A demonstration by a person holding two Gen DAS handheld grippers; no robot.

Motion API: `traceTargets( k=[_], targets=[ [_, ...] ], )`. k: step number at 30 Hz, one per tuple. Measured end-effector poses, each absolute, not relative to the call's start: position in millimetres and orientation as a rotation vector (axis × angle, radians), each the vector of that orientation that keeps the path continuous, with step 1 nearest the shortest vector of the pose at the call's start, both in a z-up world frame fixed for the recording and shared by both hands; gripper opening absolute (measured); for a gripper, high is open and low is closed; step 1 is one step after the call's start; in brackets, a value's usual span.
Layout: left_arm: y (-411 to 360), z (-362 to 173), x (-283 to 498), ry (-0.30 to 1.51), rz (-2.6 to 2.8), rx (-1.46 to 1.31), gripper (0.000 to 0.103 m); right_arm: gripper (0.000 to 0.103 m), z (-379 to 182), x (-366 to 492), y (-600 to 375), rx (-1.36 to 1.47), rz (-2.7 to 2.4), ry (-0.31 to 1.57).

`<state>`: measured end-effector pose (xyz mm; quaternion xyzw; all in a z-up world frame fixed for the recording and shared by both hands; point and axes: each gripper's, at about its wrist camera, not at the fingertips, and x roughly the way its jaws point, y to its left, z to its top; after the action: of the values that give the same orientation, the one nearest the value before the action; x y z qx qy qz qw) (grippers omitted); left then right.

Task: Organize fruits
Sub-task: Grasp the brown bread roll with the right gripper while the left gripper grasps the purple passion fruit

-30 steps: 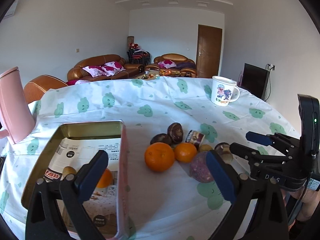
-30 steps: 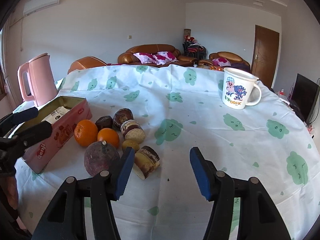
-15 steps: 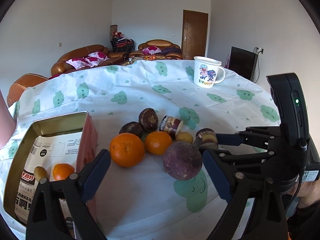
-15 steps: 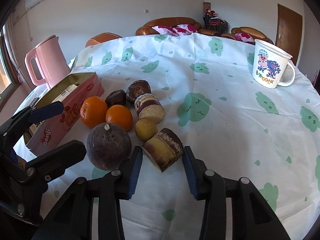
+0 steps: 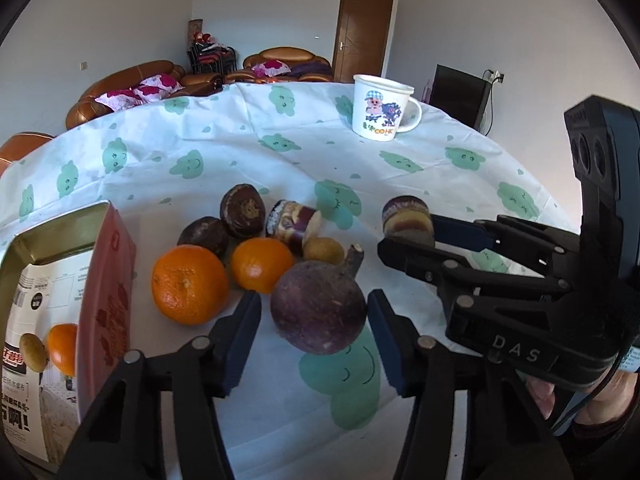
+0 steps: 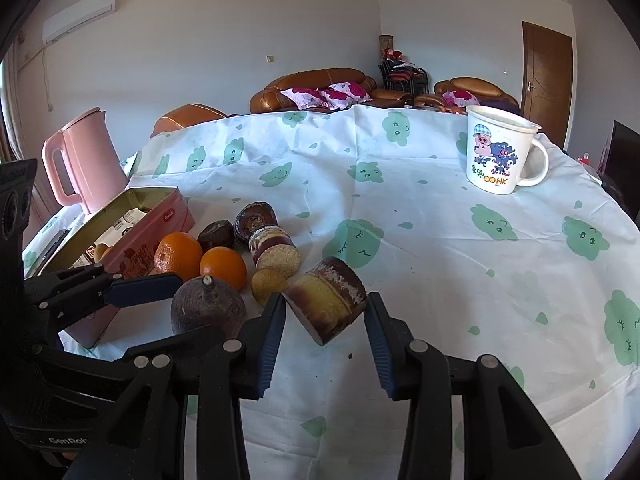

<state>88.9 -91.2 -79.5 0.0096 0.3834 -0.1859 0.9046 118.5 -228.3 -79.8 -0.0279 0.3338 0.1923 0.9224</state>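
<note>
My left gripper point(image 5: 314, 330) stands open astride the round dark-purple stemmed fruit point(image 5: 319, 307) on the counter point(image 5: 400, 208), pink tin box point(image 5: 105, 300) to its left, while my right gripper point(image 6: 325, 320) brackets the cut yellow-fleshed brown chunk point(image 6: 326, 304), contact unclear

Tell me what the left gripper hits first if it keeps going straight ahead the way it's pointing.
The left gripper would meet the round purple fruit first; it already sits between the open fingers. Beyond it lies the small yellow-brown fruit, though depth is hard to judge.
</note>
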Motion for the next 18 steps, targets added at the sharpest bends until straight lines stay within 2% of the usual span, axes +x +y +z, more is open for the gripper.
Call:
traceTargets(
  k=[18],
  targets=[
    [-76,-59,64,0.603,-0.272,-0.007,0.052,0.043,-71,106,-239,-0.003,0.446,0.591]
  ],
)
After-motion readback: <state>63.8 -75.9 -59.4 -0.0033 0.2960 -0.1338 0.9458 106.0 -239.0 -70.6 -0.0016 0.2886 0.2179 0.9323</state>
